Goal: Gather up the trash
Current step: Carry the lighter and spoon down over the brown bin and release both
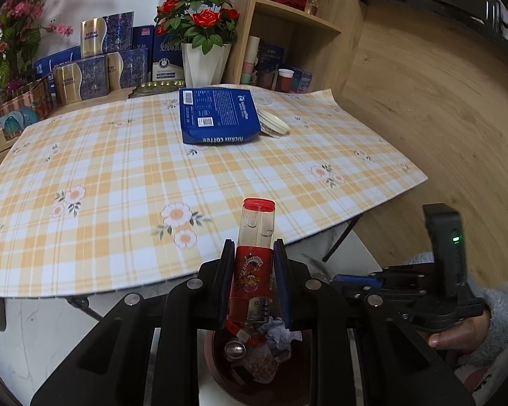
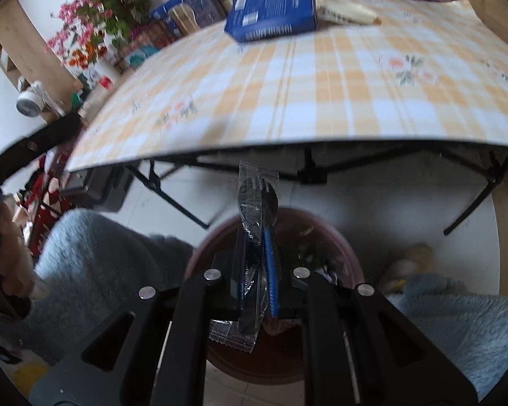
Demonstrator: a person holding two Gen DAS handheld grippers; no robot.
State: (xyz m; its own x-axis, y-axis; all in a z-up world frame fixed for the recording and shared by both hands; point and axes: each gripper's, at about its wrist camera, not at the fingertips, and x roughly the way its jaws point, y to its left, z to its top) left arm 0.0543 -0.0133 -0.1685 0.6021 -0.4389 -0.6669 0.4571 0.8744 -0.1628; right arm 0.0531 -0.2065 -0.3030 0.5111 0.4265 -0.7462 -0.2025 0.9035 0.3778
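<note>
**Two loads poised above the bin**

The left hand-held gripper (image 1: 253,280) is clamped on a clear plastic bottle with a red cap and red printed label (image 1: 254,257), its blue-lined jaws pressing the labelled lower half. The bottle's long axis runs straight out along the fingers, cap end forward over the near edge of the tabletop (image 1: 125,176). Directly beneath the jaws sits the round dark-red waste bin (image 1: 216,368) on the pale floor, already holding crumpled paper, a red wrapper and a small metallic piece.

The right hand-held gripper (image 2: 255,284) is closed tight on a black plastic fork sealed in a clear wrapper (image 2: 254,237). The packet stands lengthwise between the jaws, tines pointing away toward the folding legs under the tabletop's near edge, its crimped tail hanging below the fingers. The same bin's rim (image 2: 348,253) lies below and just ahead of this gripper.

Both loads appear to sit over or nearly over the bin's mouth, so the coming move likely turns on release, not reach; the bottle looks the more squarely centred of the two. A fluffy grey-blue sleeve (image 2: 94,257) of the person shows beside the bin.

Left on the yellow-checked, flower-printed tabletop, toward its far edge: a blue rectangular coffee box (image 1: 216,115) lying flat, with cream-coloured round lids (image 1: 274,123) touching its right side, both well apart from either gripper.
</note>
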